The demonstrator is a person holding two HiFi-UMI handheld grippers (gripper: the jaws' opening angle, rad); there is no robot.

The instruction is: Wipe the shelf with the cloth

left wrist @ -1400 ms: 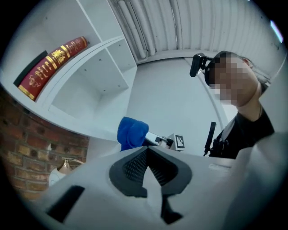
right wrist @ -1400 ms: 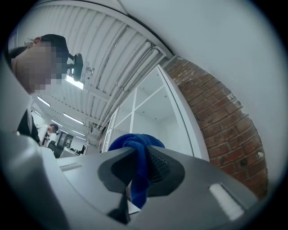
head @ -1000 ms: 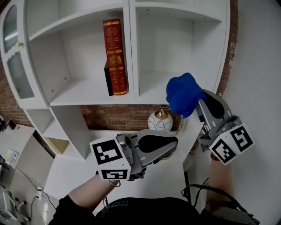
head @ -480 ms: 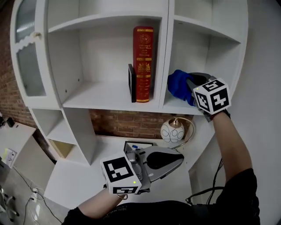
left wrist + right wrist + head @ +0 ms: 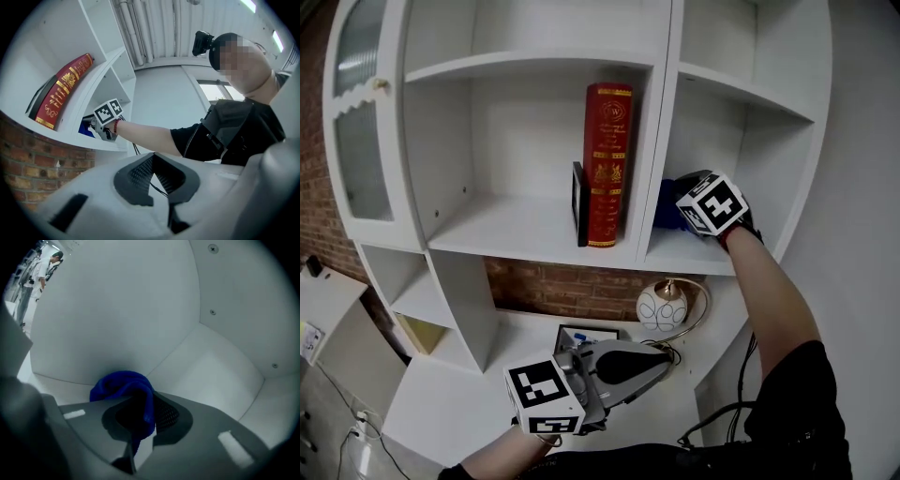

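Cloth point(image 5: 126, 387): blue and bunched, clamped tight between the jaws of our right gripper point(image 5: 140, 416).
Shelf point(image 5: 698, 253): white; we hold the cloth low in its right compartment, near the back wall, across the divider from a red book point(image 5: 607, 164).
Left gripper point(image 5: 152, 178): held low, jaws closed together on nothing.
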